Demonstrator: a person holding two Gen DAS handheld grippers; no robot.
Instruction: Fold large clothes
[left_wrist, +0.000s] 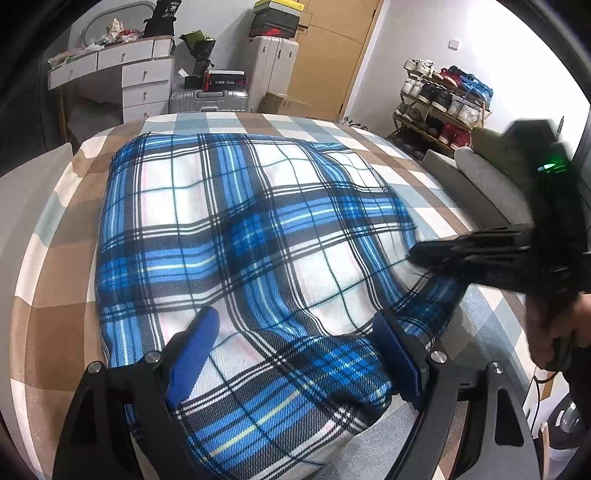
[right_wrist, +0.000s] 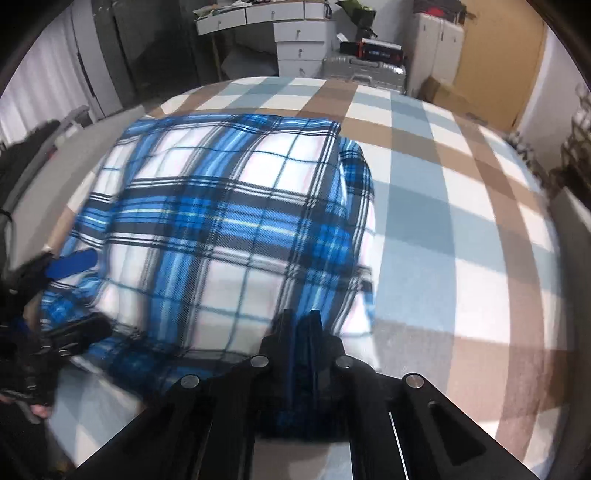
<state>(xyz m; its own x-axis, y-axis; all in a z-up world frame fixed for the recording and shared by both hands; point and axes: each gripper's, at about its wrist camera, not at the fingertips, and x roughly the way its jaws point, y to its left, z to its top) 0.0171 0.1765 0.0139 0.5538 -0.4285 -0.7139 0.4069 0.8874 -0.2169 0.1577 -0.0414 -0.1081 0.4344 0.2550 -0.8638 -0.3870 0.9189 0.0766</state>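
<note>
A blue, white and black plaid garment (left_wrist: 236, 229) lies folded into a broad rectangle on the checked bedspread (left_wrist: 55, 266); it also shows in the right wrist view (right_wrist: 221, 221). My left gripper (left_wrist: 295, 332) is open, its blue pads (left_wrist: 195, 350) spread to either side of the garment's near edge, cloth bulging between them. My right gripper (right_wrist: 301, 325) is shut on the garment's near right edge, with plaid cloth pinched between its fingers. It appears in the left wrist view (left_wrist: 417, 254) at the garment's right edge. The left gripper appears at the left in the right wrist view (right_wrist: 74, 295).
The bed fills both views. Beyond its far edge stand a white drawer desk (left_wrist: 136, 74), a silver suitcase (left_wrist: 208, 99), stacked boxes and a wooden door (left_wrist: 332, 55). A shoe rack (left_wrist: 443, 99) stands at the right. A grey cushion (left_wrist: 480, 177) lies beside the bed.
</note>
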